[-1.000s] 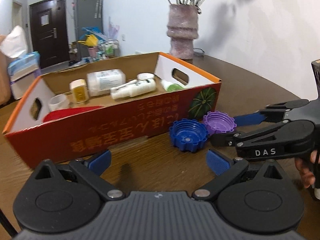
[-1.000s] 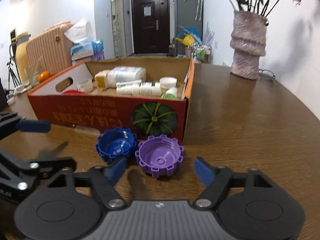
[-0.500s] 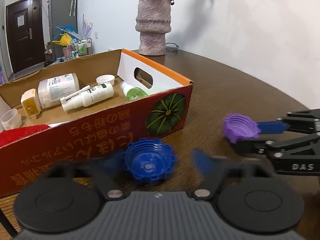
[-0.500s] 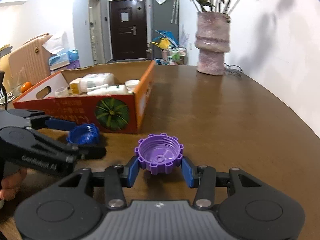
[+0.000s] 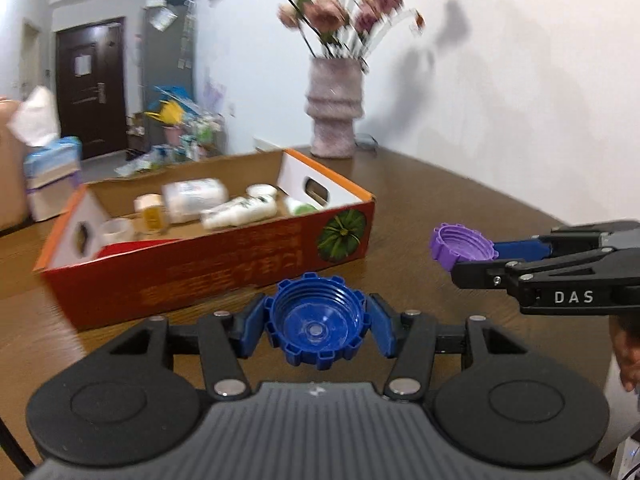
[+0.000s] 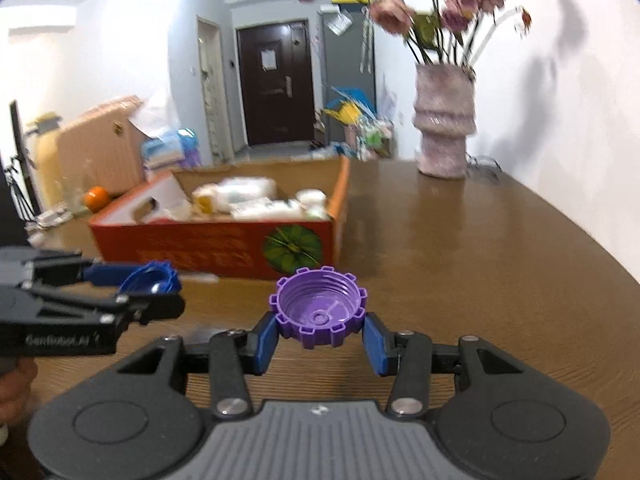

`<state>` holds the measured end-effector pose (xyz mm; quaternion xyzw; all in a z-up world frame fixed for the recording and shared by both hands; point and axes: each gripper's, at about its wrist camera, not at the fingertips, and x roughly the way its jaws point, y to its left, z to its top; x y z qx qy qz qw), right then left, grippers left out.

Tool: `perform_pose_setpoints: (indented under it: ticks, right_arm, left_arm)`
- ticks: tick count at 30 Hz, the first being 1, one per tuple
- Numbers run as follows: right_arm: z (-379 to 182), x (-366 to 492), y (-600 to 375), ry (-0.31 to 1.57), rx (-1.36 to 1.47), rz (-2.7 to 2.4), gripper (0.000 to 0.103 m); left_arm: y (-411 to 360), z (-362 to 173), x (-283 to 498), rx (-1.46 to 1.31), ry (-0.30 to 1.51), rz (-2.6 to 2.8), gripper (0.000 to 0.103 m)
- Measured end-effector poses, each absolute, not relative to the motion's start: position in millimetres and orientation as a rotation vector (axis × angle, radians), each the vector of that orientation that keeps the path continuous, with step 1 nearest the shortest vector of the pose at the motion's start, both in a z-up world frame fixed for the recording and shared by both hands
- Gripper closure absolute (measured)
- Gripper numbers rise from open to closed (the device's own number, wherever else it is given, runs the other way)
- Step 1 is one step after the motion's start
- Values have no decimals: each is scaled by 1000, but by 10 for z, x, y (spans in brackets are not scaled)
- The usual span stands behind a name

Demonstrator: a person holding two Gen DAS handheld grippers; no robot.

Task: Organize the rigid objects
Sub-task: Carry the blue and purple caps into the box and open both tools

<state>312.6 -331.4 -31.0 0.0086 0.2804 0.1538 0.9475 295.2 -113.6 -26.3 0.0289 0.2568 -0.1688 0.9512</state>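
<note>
My left gripper [image 5: 316, 330] is shut on a blue toothed cap [image 5: 315, 322], open side up, held above the brown table. The blue cap also shows at the left of the right wrist view [image 6: 150, 280]. My right gripper [image 6: 320, 334] is shut on a purple toothed cap [image 6: 319, 308], open side up, also lifted. The purple cap shows at the right of the left wrist view [image 5: 460, 242]. The red cardboard box [image 5: 224, 268] lies ahead of both grippers and holds several white bottles and small jars [image 5: 236, 208].
A pink vase [image 5: 334, 114] with flowers stands on the table behind the box, near the wall. The round brown table [image 6: 480, 248] stretches to the right of the box. A tissue box [image 5: 48, 176] stands at the far left. An orange [image 6: 96, 196] lies beyond the box.
Both grippers were open around the caps on the table. They closed on them, right first, and have lifted them and drawn back from the box.
</note>
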Motion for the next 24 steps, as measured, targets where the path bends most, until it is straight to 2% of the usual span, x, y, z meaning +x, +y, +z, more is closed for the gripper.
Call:
perform_pose_setpoints:
  ticks: [9,24]
  right_arm:
    - [75,2395,-2912,413,3,381,58]
    - [427,1328,-2614,272,15,432,58]
  left_arm:
    - [-688,221,1916,13,314,-102,48]
    - [-400,465,780,-37,188,-4,48]
